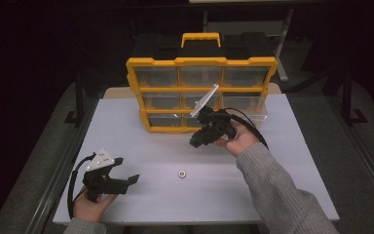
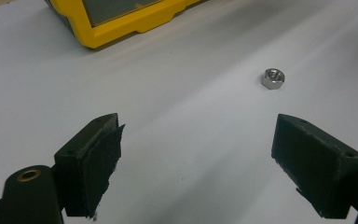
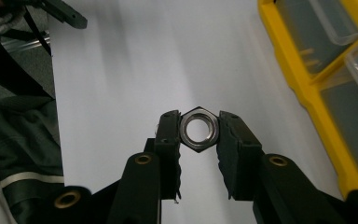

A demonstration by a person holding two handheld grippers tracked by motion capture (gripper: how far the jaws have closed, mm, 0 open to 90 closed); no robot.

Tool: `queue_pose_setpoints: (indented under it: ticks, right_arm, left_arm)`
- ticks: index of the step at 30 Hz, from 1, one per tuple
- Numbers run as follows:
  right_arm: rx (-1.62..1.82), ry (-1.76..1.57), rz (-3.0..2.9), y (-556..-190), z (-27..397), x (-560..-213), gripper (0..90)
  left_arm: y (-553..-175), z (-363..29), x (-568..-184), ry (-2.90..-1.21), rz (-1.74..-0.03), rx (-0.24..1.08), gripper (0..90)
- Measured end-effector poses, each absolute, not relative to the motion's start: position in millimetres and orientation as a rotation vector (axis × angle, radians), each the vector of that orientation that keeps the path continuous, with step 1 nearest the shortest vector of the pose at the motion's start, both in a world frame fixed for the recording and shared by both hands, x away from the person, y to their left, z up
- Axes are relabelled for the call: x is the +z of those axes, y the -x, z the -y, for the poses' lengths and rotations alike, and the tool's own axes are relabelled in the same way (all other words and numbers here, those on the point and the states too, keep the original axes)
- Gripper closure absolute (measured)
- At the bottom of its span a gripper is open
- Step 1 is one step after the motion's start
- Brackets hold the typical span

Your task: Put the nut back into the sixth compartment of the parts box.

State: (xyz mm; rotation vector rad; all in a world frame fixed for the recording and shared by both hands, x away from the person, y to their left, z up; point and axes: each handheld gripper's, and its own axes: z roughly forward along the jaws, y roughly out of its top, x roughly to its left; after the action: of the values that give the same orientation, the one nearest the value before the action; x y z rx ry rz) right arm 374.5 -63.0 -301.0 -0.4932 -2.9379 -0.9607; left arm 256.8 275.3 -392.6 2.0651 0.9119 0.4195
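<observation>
Right gripper (image 3: 199, 133) clamped on a steel hex nut (image 3: 199, 129), one pad on each opposite flat, bore facing the camera. Held off the white table (image 1: 141, 146), just in front of the yellow organizer (image 1: 200, 92), near its lower drawers. Bottom right drawer (image 1: 246, 105) of the organizer pulled out a little.

Left gripper (image 2: 196, 154) gaping wide, nothing between the pads, low over the table near its front left corner, well apart from the organizer. Second hex nut (image 1: 180, 173) lying flat on the table, out in front of the organizer, between the two grippers, beyond the left gripper's right jaw. Grey sleeve (image 1: 277, 190) on the right forearm.
</observation>
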Motion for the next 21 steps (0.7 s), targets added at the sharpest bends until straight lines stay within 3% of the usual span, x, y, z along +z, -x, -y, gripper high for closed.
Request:
queue_pose_setpoints:
  ticks: [21]
  right_arm:
    - [-1.052, 0.648, 2.955, -388, 110, -236, 69.1]
  left_arm:
    - [-257, -276, -392, -2.061, -0.909, 0.426, 15.3]
